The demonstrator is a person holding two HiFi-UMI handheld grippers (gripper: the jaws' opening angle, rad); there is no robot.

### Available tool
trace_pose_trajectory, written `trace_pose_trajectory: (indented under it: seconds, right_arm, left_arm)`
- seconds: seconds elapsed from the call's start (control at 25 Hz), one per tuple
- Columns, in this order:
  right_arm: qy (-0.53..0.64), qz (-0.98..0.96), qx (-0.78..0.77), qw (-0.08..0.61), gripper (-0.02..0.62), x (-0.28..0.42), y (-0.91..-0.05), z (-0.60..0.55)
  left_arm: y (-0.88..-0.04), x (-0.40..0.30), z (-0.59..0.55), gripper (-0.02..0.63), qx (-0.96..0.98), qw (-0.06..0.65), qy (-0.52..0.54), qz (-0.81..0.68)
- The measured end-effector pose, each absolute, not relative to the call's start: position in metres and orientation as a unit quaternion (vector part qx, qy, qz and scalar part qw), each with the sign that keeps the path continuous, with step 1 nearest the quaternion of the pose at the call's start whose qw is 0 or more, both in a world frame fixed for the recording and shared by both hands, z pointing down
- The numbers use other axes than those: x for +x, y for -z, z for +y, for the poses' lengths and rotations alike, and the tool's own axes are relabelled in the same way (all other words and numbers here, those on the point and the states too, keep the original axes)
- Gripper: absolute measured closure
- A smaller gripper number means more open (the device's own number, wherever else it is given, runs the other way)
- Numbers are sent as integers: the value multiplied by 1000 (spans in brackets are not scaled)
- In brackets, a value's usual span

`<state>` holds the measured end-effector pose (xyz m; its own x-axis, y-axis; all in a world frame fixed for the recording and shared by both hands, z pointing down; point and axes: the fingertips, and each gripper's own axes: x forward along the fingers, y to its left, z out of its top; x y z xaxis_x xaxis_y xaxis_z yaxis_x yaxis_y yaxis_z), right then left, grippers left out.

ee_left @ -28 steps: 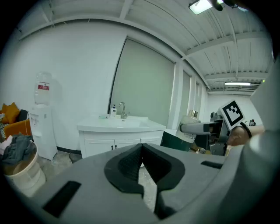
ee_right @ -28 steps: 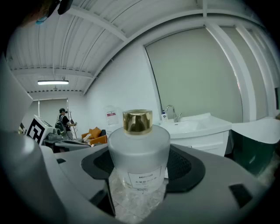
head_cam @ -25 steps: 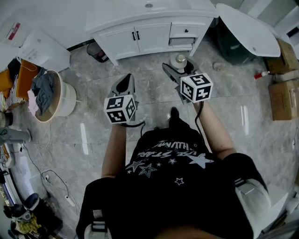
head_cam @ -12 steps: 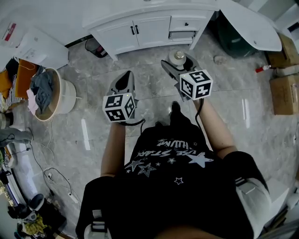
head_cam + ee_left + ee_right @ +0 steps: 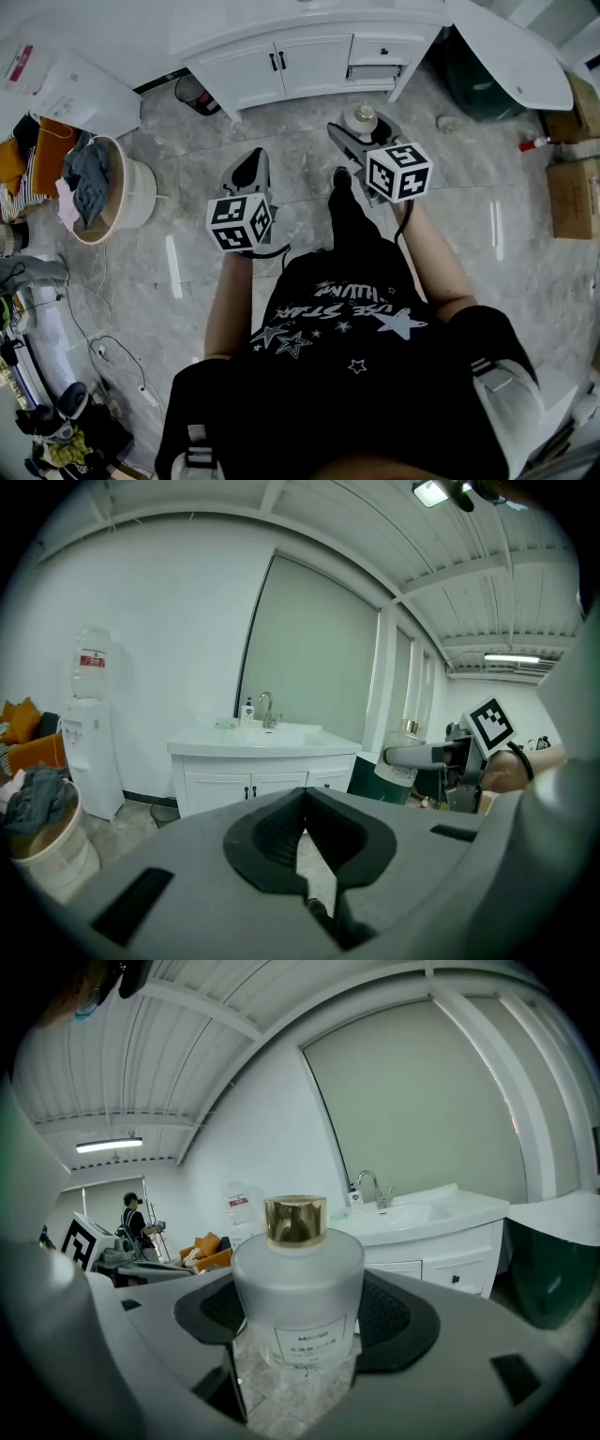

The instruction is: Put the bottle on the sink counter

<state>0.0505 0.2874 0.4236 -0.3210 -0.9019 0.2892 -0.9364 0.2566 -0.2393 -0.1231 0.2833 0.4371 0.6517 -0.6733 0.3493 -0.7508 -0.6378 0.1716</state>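
ahead, the white sink counter (image 5: pixel 300 23) stands well apart from your grippers. your right gripper (image 5: pixel 359 134) is clamped on the frosted bottle (image 5: pixel 298 1283), held upright above the floor (image 5: pixel 187 178); your left gripper (image 5: pixel 251 161) is closed on nothing.

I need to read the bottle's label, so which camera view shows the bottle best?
The right gripper view: the bottle fills the centre, clamped in the right gripper, gold cap and label facing the camera. The head view shows only its top. The left gripper view shows the bottle small, side-on.
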Motion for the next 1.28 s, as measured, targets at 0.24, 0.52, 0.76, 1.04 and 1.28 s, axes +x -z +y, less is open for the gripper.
trace_pose_trajectory:
  seconds: [0.24, 0.52, 0.76, 1.04, 1.28]
  right_arm:
    - [-189, -796, 574, 46, 271, 68, -433, 220]
    - [-202, -803, 558, 52, 271, 104, -441, 111]
    - [-197, -815, 543, 56, 270, 134, -432, 20]
    - [-189, -829, 523, 63, 270, 160, -425, -58]
    - [-184, -842, 503, 69, 270, 170, -423, -106]
  left_arm:
    - [-445, -117, 226, 598, 888, 152, -139, -411]
    - [-446, -85, 121, 599, 876, 161, -143, -431]
    - [-436, -51, 35, 598, 870, 163, -138, -444]
    - [-431, -24, -41, 599, 861, 163, -132, -463]
    - [-427, -16, -81, 598, 852, 161, -126, -483]
